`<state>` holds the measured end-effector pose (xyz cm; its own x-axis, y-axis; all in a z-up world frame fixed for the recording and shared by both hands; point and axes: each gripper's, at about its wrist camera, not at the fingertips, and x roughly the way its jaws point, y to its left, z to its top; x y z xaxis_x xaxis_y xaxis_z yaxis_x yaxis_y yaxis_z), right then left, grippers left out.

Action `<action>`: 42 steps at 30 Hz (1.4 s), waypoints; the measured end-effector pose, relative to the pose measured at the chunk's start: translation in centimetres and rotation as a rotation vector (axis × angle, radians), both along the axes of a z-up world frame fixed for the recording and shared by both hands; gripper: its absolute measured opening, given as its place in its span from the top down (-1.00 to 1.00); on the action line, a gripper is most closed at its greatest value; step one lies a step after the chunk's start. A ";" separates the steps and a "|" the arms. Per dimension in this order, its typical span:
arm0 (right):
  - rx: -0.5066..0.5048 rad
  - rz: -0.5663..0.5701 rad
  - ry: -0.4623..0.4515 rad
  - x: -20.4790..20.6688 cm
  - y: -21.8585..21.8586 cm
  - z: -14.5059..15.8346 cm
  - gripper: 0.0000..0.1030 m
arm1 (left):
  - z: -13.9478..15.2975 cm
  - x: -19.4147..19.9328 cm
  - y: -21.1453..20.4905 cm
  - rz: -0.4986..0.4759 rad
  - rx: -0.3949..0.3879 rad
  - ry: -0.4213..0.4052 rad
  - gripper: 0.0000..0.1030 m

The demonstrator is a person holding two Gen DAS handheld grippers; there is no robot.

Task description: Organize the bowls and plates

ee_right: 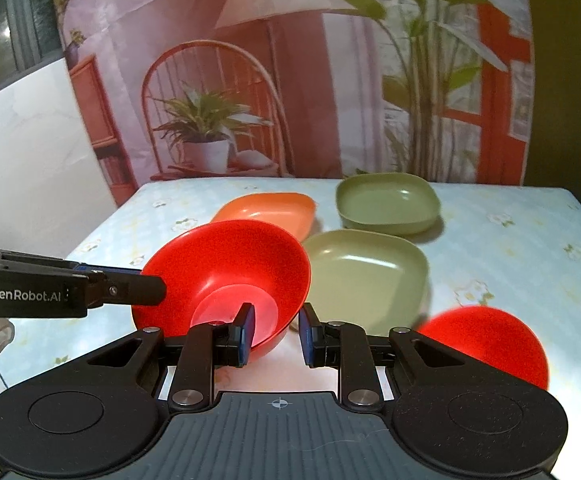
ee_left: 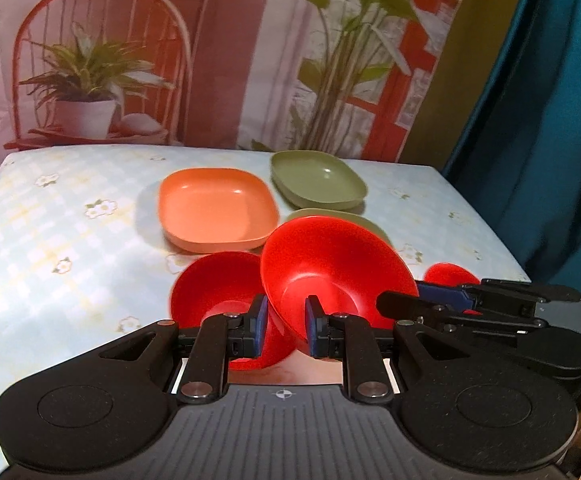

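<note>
My left gripper (ee_left: 286, 330) is shut on the rim of a tilted red bowl (ee_left: 334, 268), held above the table; it also shows in the right wrist view (ee_right: 226, 268), with the left gripper's tip (ee_right: 146, 290) at its left edge. My right gripper (ee_right: 276, 334) has its jaws part open around that bowl's near rim; in the left wrist view it (ee_left: 402, 300) touches the bowl's right edge. A second red bowl (ee_left: 210, 292) sits below on the left. A third red bowl (ee_right: 490, 340) stands at the right. An orange plate (ee_left: 218, 208) and two green plates (ee_right: 388, 202) (ee_right: 366, 276) lie behind.
The table (ee_left: 50, 240) has a pale flowered cloth. A printed backdrop (ee_left: 210, 60) hangs behind it and a blue curtain (ee_left: 550, 140) at the right. The table's right edge is close to the third bowl.
</note>
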<state>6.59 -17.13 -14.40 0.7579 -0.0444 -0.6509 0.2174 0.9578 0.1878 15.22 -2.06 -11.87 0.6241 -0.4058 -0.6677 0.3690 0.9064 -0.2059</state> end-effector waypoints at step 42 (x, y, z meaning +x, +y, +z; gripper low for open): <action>-0.056 0.081 0.102 7.2 3.9 -3.7 0.42 | -3.2 2.5 2.8 0.117 0.103 0.028 0.52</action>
<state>13.77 -13.27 -18.07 0.6902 -0.0244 -0.7232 0.1543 0.9814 0.1142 17.69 0.70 -15.05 0.6434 -0.2595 -0.7202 0.2548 0.9597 -0.1182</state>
